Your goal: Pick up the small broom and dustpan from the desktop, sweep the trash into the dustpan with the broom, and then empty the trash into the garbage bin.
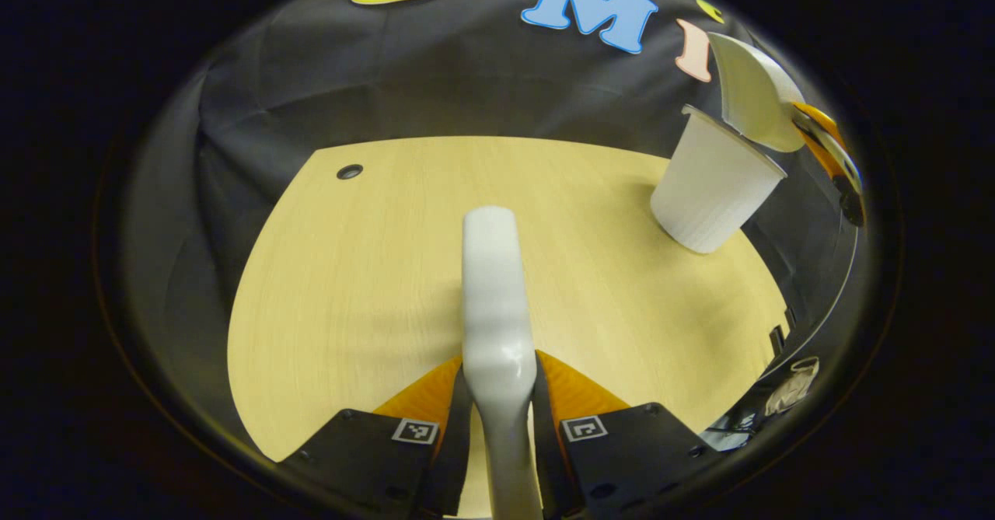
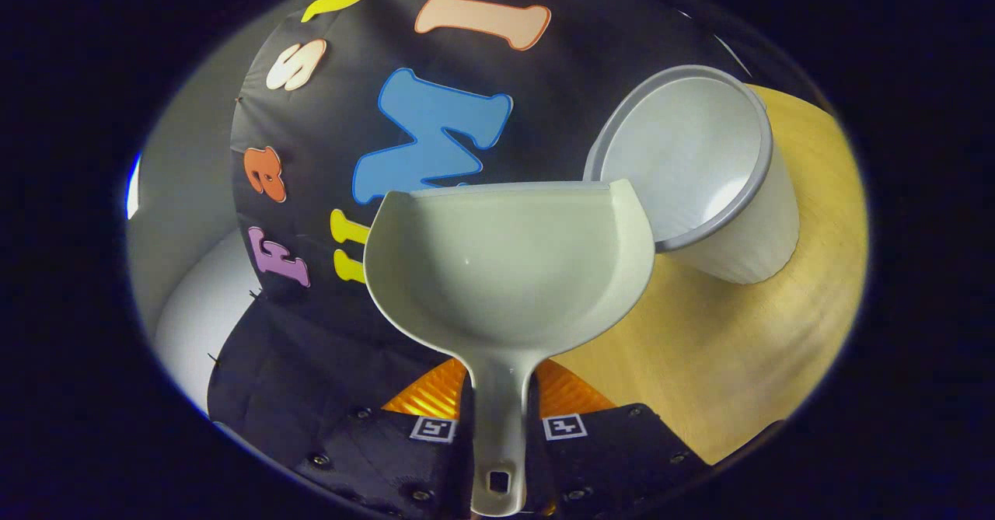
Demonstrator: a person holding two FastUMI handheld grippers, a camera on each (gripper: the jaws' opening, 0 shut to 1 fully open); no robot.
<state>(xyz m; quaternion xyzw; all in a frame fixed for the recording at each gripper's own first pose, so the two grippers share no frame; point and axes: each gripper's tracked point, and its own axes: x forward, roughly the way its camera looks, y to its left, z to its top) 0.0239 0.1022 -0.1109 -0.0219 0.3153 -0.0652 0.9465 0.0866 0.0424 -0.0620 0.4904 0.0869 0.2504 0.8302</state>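
Note:
My left gripper (image 1: 497, 372) is shut on the white small broom (image 1: 491, 294), which points forward low over the wooden desktop (image 1: 350, 271). At the far right stands the white garbage bin (image 1: 711, 190). The white dustpan (image 1: 754, 92) hangs tilted just above its rim, held by the right gripper (image 1: 828, 147). In the right gripper view, my right gripper (image 2: 501, 384) is shut on the handle of the dustpan (image 2: 509, 260), whose scoop looks bare. The open mouth of the bin (image 2: 699, 162) lies just behind the pan's right edge, on the desktop (image 2: 738, 349).
A small round hole (image 1: 350, 171) sits near the desktop's far left corner. Black cloth hangs behind and around the table. Something pale and crumpled (image 1: 793, 388) lies below the table's right edge.

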